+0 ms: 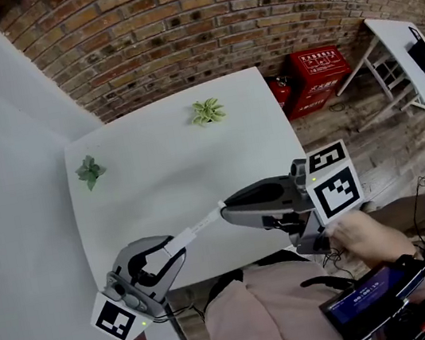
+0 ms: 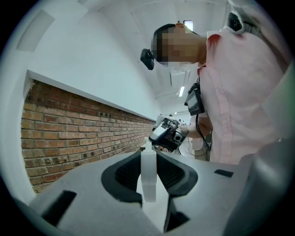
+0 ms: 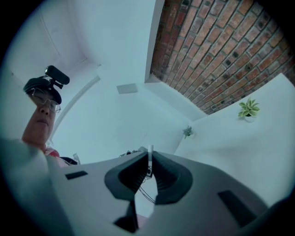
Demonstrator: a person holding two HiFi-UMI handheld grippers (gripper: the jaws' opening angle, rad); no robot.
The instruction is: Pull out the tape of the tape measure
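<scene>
My left gripper (image 1: pixel 175 248) is low at the left of the head view, shut on the white tape measure (image 1: pixel 172 247). A short length of white tape (image 1: pixel 202 224) runs from it up and right to my right gripper (image 1: pixel 224 210), whose jaws are shut on the tape's end. In the left gripper view the tape measure (image 2: pixel 148 179) stands upright between the dark pads of the left gripper (image 2: pixel 148 159), with the right gripper (image 2: pixel 161 134) facing it beyond. In the right gripper view the thin white tape (image 3: pixel 150 161) is pinched in the right gripper (image 3: pixel 150 157). Both grippers hang over the near edge of the white table (image 1: pixel 188 169).
Two small potted plants (image 1: pixel 207 112) (image 1: pixel 90 171) stand on the table's far side. Behind is a brick wall (image 1: pixel 172 26), with red boxes (image 1: pixel 319 71) on the floor and white furniture (image 1: pixel 403 52) at the right. A dark device (image 1: pixel 375 299) hangs at the person's waist.
</scene>
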